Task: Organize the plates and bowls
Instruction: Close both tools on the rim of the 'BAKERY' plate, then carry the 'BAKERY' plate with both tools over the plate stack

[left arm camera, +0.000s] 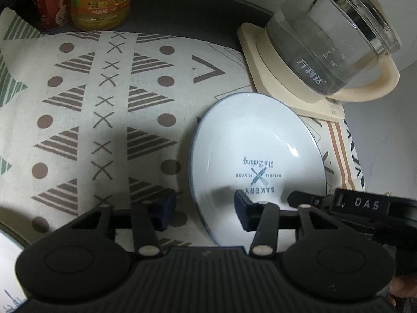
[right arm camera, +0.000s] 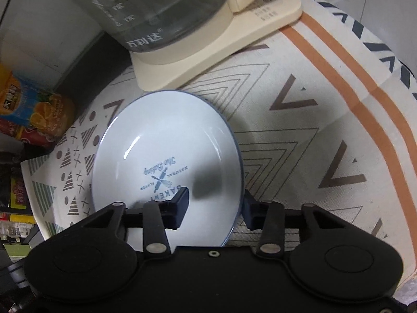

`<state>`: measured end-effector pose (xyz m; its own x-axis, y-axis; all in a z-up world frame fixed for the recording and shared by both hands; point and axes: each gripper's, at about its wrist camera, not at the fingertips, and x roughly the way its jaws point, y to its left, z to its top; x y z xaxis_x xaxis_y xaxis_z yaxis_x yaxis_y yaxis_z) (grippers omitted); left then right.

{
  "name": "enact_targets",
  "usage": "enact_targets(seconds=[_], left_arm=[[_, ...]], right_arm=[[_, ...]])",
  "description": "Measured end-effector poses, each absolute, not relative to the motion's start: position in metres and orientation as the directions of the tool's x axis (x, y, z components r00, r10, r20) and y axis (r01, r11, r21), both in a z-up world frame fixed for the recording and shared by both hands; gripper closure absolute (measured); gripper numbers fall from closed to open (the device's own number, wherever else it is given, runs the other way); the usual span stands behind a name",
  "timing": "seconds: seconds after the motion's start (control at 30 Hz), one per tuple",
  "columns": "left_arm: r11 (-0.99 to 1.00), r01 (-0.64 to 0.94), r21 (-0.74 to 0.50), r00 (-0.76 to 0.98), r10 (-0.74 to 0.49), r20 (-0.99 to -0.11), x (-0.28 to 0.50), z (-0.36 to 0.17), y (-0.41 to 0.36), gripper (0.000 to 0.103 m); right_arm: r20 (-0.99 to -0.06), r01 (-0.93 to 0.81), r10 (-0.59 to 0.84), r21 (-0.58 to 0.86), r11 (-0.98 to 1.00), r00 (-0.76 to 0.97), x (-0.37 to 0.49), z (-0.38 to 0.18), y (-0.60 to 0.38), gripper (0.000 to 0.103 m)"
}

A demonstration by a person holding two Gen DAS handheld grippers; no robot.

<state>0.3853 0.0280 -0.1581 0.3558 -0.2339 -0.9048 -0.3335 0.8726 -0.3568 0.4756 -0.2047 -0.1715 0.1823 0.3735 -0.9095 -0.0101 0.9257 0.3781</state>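
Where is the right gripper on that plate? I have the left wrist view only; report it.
Observer: The right gripper straddles the plate at the rim nearest it: one finger is over the inside, the other is outside, above the cloth.
Operator: Say whether it grips yet.
Observer: Not yet. The inside finger stands well clear of the rim, so nothing is clamped.
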Motion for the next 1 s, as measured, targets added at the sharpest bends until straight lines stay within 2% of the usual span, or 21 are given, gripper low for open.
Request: enact_targets(seconds=[0.07, 0.13, 0.27, 0.33, 0.43, 0.6, 1.0], left_arm=[[0.864, -0.339, -0.371, 0.354, -0.249, -0.902, 0.387, -0.16, 0.03, 0.07], [0.863, -0.331, -0.38, 0.353, -0.261, -0.899, 0.389, -0.161, 0.03, 0.073], [0.872, -0.307, -0.382, 0.359, -0.266, -0.895, 0.391, -0.161, 0.028, 0.075], [0.876, -0.301, -0.376, 0.359, -0.261, -0.896, 0.39, -0.161, 0.027, 0.077], [0.878, -0.289, -0.382, 0.371, -0.265, -0.89, 0.39, -0.159, 0.029, 0.079], [0.881, -0.248, -0.403, 0.425, -0.275, -0.863, 0.388, -0.144, 0.039, 0.079], [0.885, -0.22, -0.41, 0.495, -0.261, -0.829, 0.37, -0.113, 0.059, 0.079]], right_arm=[[-0.912, -0.006, 0.372, 0.376, 0.927, 0.171, 0.477, -0.173, -0.205, 0.065], [-0.913, 0.003, 0.374, 0.38, 0.925, 0.162, 0.478, -0.175, -0.207, 0.066], [-0.907, 0.037, 0.388, 0.398, 0.916, 0.162, 0.48, -0.177, -0.214, 0.074], [-0.905, 0.06, 0.391, 0.405, 0.912, 0.168, 0.479, -0.178, -0.219, 0.084], [-0.885, 0.071, 0.414, 0.437, 0.897, 0.214, 0.473, -0.174, -0.228, 0.091], [-0.829, 0.015, 0.465, 0.494, 0.869, 0.311, 0.463, -0.151, -0.231, 0.093], [-0.793, -0.029, 0.477, 0.505, 0.863, 0.379, 0.443, -0.126, -0.21, 0.093]])
